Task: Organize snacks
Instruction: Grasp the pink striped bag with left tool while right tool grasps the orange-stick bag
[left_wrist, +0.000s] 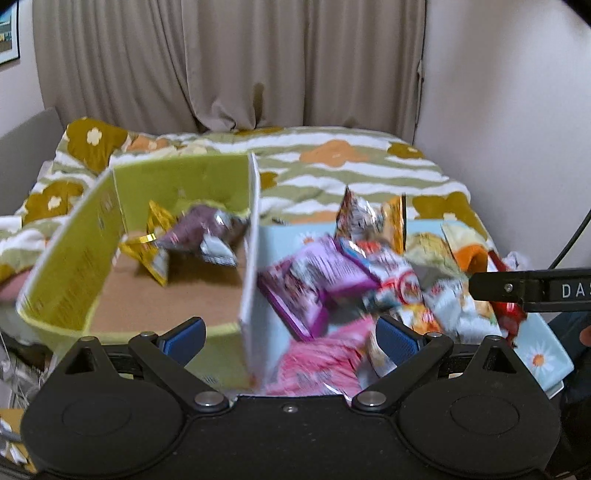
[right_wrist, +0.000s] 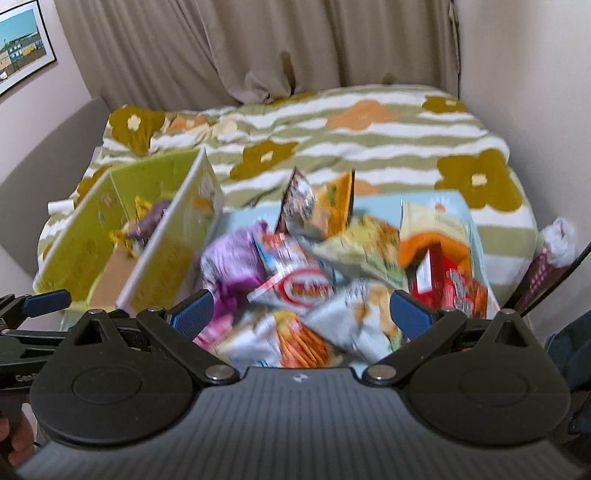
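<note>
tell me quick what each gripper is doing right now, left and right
left gripper: open, holding nothing.
right gripper: open, holding nothing.

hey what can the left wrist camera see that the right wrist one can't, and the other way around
Only the left wrist view shows the green box's cardboard floor clearly, with a gold packet and a purple packet lying on it. Only the right wrist view shows the whole framed picture on the wall and a white and maroon bag beside the blue tray. Both show the snack pile on the blue tray, the flowered blanket, the curtain, and each open claw: left claw, right claw.
</note>
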